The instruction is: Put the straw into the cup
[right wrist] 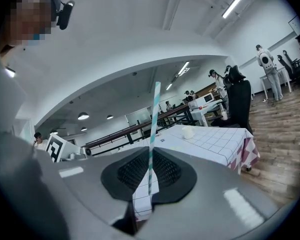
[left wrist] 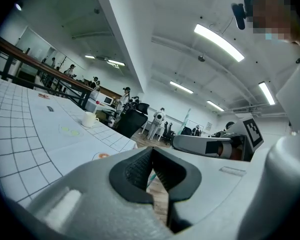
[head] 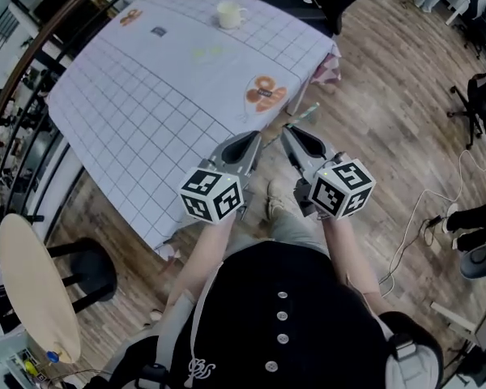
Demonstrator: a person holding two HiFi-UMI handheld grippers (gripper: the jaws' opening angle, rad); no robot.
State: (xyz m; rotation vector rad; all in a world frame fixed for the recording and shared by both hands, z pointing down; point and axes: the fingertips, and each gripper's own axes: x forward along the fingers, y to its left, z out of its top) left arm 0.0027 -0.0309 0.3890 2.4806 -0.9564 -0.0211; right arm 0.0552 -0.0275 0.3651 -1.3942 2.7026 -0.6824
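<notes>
1. Now, our right gripper (right wrist: 151, 151) has its jaws almost together, pinched on the thin teal-and-white striped straw (right wrist: 153, 129), which stands upright above the pads.
2. Our left gripper (left wrist: 151, 151) is just beside it on the left, its jaws closed at the tips with nothing between them.
3. We hold both off the near right corner of the table (head: 146, 104), which is covered with a white grid-patterned cloth.
4. The white ceramic mug (head: 229, 14) stands at the table's far end, well apart from the straw.
5. Between us and the mug, a round orange print (head: 266, 93) and pale green marks (head: 206, 53) lie flat on the cloth.
6. A round wooden board (head: 32, 282) and a black stool (head: 93, 270) stand near left.
</notes>
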